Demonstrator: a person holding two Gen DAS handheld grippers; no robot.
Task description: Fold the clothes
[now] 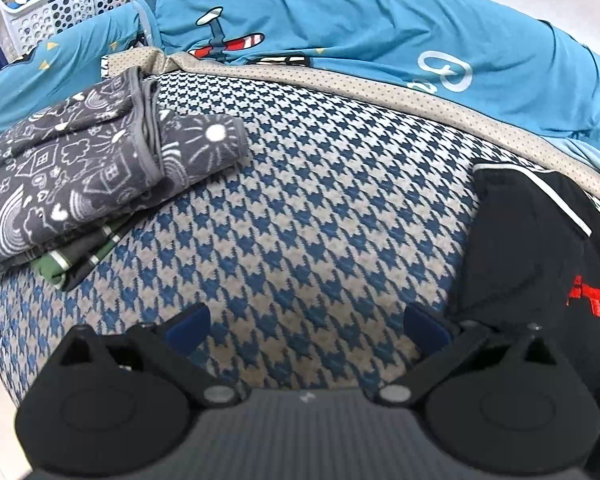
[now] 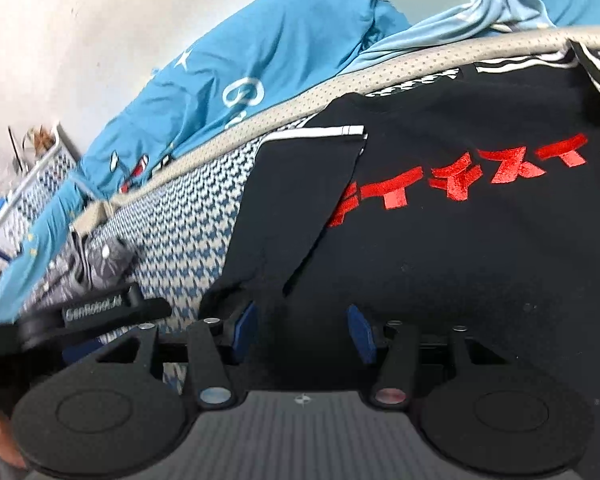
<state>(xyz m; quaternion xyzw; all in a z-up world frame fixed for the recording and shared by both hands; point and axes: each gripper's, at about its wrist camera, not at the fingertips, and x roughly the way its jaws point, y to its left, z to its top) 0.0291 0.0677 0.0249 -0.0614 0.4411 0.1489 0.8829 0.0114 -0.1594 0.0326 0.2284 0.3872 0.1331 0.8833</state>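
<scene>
my left gripper (image 1: 307, 330) hangs with its blue-padded fingers (image 1: 188, 326) spread wide and nothing between them, only the blue-and-cream houndstooth cushion (image 1: 300, 208) below. i take that cushion as my landmark. on its far left side lies a folded grey garment with white doodle print (image 1: 84, 164), stacked on a green striped piece (image 1: 72, 260). on its right side lies the black t-shirt with red lettering (image 2: 460, 208), one sleeve with a white-striped cuff (image 2: 296, 184) folded across the body.

my right gripper (image 2: 302, 332) sits over the near edge of that black t-shirt, its blue fingers (image 2: 246, 330) about half apart. dark cloth lies between them, but i cannot tell whether the pads press on it. behind the cushion, past its beige dotted border (image 1: 340, 80), lies a bright blue printed sheet (image 1: 340, 20), and beyond its far left corner stands a white perforated plastic basket (image 1: 68, 8).
</scene>
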